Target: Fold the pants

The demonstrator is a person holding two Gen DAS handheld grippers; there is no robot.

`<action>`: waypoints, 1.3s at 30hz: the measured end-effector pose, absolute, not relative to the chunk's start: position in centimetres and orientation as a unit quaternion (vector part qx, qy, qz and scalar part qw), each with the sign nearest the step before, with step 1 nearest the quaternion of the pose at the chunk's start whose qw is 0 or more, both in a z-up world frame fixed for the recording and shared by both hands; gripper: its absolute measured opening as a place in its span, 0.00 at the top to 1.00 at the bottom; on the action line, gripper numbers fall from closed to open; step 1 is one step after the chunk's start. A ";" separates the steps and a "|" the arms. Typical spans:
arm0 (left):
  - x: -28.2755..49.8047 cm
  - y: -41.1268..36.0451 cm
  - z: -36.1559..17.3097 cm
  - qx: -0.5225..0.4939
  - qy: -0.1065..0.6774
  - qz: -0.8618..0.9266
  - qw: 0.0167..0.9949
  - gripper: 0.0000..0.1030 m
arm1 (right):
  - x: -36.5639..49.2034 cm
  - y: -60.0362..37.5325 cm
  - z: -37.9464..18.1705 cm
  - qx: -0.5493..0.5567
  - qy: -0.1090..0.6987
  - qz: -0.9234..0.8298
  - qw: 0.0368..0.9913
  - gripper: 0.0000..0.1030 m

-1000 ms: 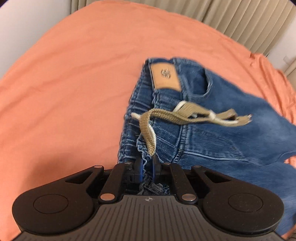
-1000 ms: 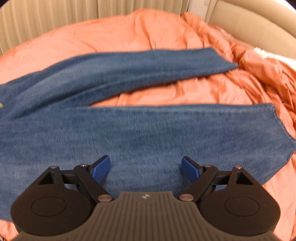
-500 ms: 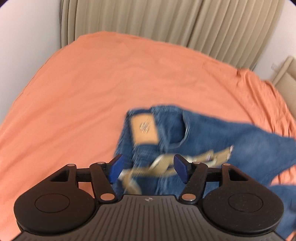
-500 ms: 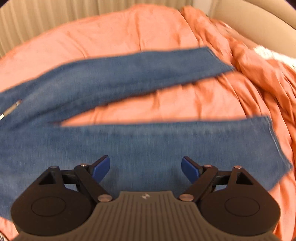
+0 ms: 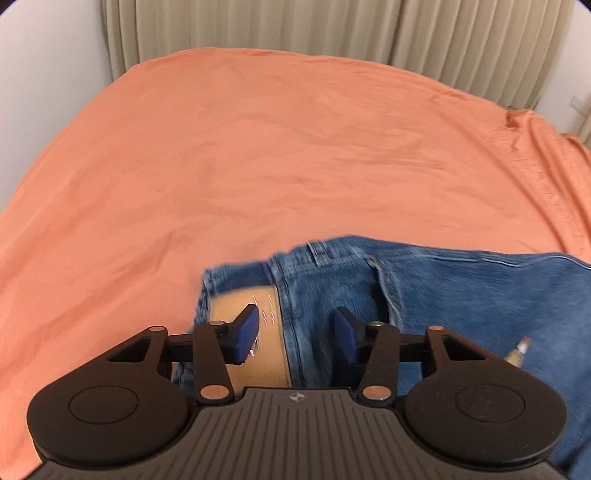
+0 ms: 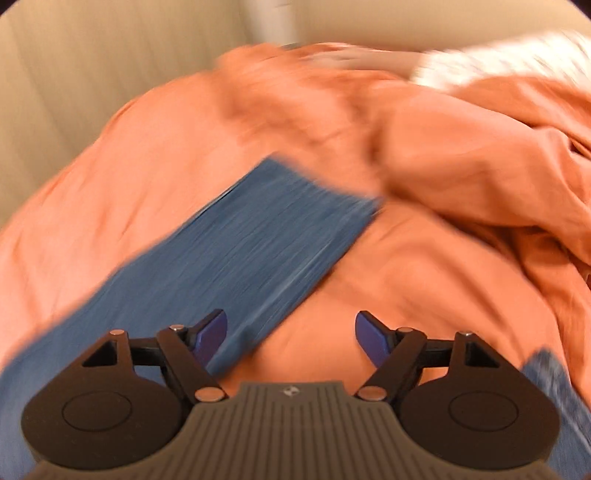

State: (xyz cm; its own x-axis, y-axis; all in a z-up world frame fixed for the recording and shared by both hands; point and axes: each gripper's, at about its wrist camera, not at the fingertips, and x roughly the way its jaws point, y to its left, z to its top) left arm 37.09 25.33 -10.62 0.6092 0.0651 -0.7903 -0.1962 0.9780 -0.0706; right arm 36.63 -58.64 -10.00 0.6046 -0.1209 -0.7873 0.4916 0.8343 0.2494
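Blue jeans (image 5: 461, 295) lie on the orange bed sheet (image 5: 258, 166), waistband at the left, with a tan leather patch (image 5: 267, 354) and a drawstring tip (image 5: 517, 352) showing. My left gripper (image 5: 295, 325) hovers over the waistband; its jaws are closing but still apart, with nothing pressed between the blue pads. The right wrist view is blurred: one pant leg (image 6: 258, 251) runs diagonally, its hem at the upper right. My right gripper (image 6: 290, 325) is wide, its jaws closing a little, over the sheet beside that leg and holding nothing. A second denim edge (image 6: 554, 384) shows at the lower right.
Beige curtains (image 5: 332, 29) hang behind the bed, with a white wall (image 5: 48, 74) at the left. The sheet is bunched into folds (image 6: 480, 166) at the right, near something white (image 6: 498, 66). Smooth sheet stretches beyond the waistband.
My left gripper let go of the waistband, opened and pulled back along it. My right gripper swung fast from over the near leg toward the far leg's hem, rolling as it went.
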 end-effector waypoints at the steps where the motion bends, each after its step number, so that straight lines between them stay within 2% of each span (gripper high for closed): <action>1: 37.6 25.3 -10.9 -0.073 0.438 0.078 0.893 0.53 | 37.3 -60.3 -10.4 0.250 0.397 -0.198 0.861 0.29; 3: 38.4 25.3 -11.4 -0.073 0.442 0.093 0.889 0.59 | 38.6 -62.9 -11.4 0.288 0.391 -0.229 0.844 0.30; 4: 38.9 25.4 -11.7 -0.068 0.448 0.104 0.886 0.66 | 39.2 -63.8 -11.8 0.300 0.391 -0.233 0.838 0.37; 5: 39.4 25.5 -12.0 -0.062 0.452 0.116 0.882 0.69 | 39.7 -64.4 -12.1 0.307 0.391 -0.235 0.835 0.43; 7: 40.0 25.6 -12.8 -0.068 0.464 0.124 0.874 0.69 | 40.8 -65.0 -12.4 0.302 0.397 -0.223 0.838 0.76; 9: 40.4 25.0 -13.3 -0.048 0.467 0.133 0.873 0.69 | 41.6 -64.6 -12.0 0.269 0.404 -0.205 0.850 0.99; 10: 40.6 24.5 -13.6 -0.034 0.469 0.138 0.872 0.69 | 41.8 -64.2 -11.7 0.252 0.402 -0.196 0.858 1.00; 15: 41.4 23.1 -13.9 -0.006 0.482 0.168 0.860 0.69 | 41.6 -64.4 -10.9 0.185 0.398 -0.224 0.870 1.00; 17: 41.3 22.5 -13.1 0.009 0.477 0.178 0.861 0.65 | 41.8 -64.1 -10.8 0.173 0.410 -0.213 0.870 1.00; 18: 40.9 22.2 -12.6 0.015 0.471 0.180 0.863 0.64 | 41.9 -64.0 -10.7 0.165 0.416 -0.212 0.869 0.86; 19: 40.3 22.0 -11.9 0.017 0.462 0.183 0.867 0.56 | 41.7 -64.0 -10.1 0.156 0.415 -0.217 0.870 0.65; 20: 39.4 22.0 -11.1 0.015 0.452 0.188 0.872 0.48 | 41.0 -64.1 -9.3 0.149 0.410 -0.227 0.871 0.56; 25: 33.9 20.9 -6.9 0.034 0.428 0.122 0.895 0.46 | 36.4 -63.9 -5.5 0.137 0.413 -0.172 0.884 0.57; 32: 24.6 16.9 -1.9 0.196 0.421 0.007 0.886 0.46 | 27.7 -62.4 -1.6 0.080 0.440 -0.099 0.889 0.57; 36: 19.2 14.8 -1.4 0.286 0.446 -0.064 0.846 0.46 | 23.0 -62.1 0.8 0.037 0.447 -0.081 0.890 0.56; 39: 16.6 13.1 -3.3 0.360 0.474 -0.100 0.797 0.46 | 20.4 -61.7 2.6 -0.018 0.464 -0.073 0.883 0.56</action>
State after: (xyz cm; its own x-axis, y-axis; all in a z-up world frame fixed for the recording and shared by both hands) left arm 16.61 13.06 -3.35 0.5302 0.1816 -0.8282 0.5020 0.7200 0.4792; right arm 20.37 -61.69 2.56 0.5594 -0.1452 -0.8161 0.1124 0.9887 -0.0989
